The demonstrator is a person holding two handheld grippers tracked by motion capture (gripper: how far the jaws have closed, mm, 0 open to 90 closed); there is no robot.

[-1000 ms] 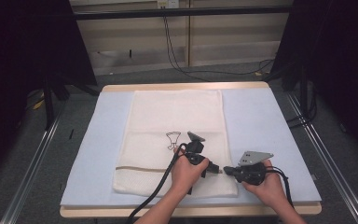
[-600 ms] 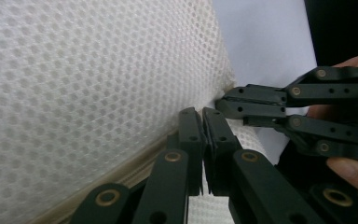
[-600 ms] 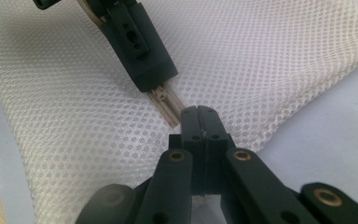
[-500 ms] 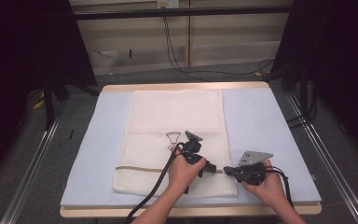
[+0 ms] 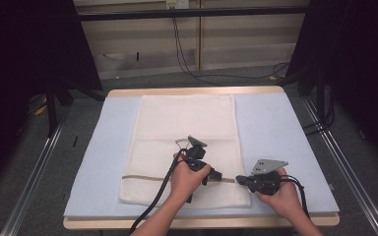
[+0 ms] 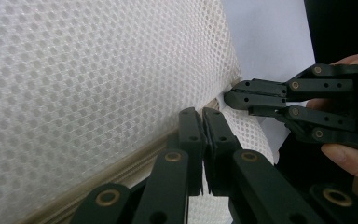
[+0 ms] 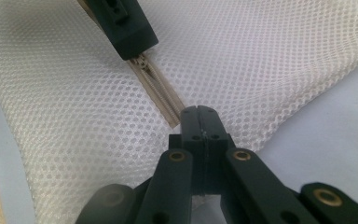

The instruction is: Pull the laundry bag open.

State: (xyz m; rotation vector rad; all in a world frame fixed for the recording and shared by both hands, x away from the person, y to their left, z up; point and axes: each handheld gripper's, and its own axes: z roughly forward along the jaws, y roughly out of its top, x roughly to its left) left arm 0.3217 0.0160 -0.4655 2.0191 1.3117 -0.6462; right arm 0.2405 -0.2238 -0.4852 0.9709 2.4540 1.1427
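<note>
A white mesh bag (image 5: pixel 184 147) lies flat on the blue mat (image 5: pixel 280 142) on the table. A tan zipper (image 7: pixel 156 86) runs across the bag near the person's side. The left gripper (image 6: pixel 204 116) is pinched tight on the zipper. The right gripper (image 7: pixel 200 116) is pinched tight on the bag's edge, at the zipper's end.
</note>
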